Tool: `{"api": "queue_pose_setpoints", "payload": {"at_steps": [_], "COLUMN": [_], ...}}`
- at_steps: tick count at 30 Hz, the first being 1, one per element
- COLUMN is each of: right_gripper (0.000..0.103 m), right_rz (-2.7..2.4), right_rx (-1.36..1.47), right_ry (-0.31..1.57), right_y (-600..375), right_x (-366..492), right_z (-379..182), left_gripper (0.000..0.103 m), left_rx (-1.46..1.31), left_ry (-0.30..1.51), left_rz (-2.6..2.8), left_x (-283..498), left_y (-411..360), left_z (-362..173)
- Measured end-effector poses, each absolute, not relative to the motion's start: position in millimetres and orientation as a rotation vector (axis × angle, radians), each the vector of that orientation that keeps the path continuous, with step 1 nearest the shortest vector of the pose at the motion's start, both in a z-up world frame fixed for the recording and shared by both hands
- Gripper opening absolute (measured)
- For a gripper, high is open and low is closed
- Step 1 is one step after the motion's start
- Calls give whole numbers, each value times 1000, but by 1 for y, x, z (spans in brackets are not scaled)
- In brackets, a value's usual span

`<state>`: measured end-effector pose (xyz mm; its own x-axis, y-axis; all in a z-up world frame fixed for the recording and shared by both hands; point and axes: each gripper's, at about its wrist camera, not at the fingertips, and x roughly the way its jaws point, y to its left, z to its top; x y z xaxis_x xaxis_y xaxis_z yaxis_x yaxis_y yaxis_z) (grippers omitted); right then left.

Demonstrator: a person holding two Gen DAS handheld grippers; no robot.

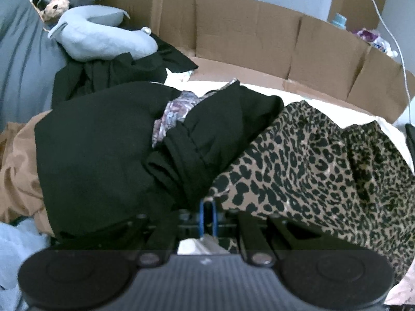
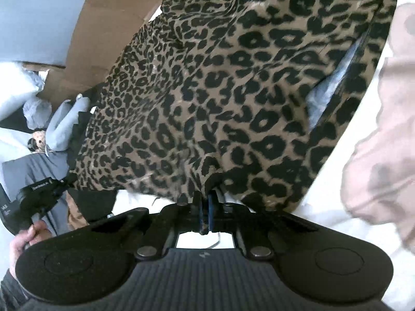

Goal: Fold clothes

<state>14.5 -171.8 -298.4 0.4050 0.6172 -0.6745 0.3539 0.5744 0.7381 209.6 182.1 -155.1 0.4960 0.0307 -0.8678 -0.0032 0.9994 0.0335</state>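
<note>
We see the leopard-print garment (image 1: 324, 160) spread over the white bed (image 1: 262, 90), its near hem pinched at two places; our left gripper (image 1: 207, 204) has its blue pads clamped on one edge of it, beside the heap of black clothes (image 1: 103, 155); our right gripper (image 2: 206, 202) is closed tight on another fold of the same cloth (image 2: 233, 77); a pink patterned fabric (image 2: 384, 142) lies toward the bed's right edge; cardboard panels (image 1: 246, 28) line the far edge; a teddy bear (image 1: 54, 6) and grey pillow (image 1: 103, 36) sit in the far left corner.
</note>
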Motion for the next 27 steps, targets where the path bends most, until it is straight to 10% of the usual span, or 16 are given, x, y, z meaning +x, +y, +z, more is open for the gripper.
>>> {"api": "queue_pose_setpoints", "payload": {"at_steps": [11,15,27], "right_gripper": [7,38,39], "right_rz": [214,254,161], "right_rx": [869,875,825], "right_ry": [1338,1298,1144], "right_y": [-165,-170,-241], "right_x": [18,13,19], "right_z": [-308,-286,-243], "left_gripper": [21,21,21], "left_rx": [128,119,83], "left_ry": [1191,1179,1164], "left_rz": [122,139,111], "left_x": [213,210,192], "left_y": [177,177,172], "left_z": [-228,-229,-209]}}
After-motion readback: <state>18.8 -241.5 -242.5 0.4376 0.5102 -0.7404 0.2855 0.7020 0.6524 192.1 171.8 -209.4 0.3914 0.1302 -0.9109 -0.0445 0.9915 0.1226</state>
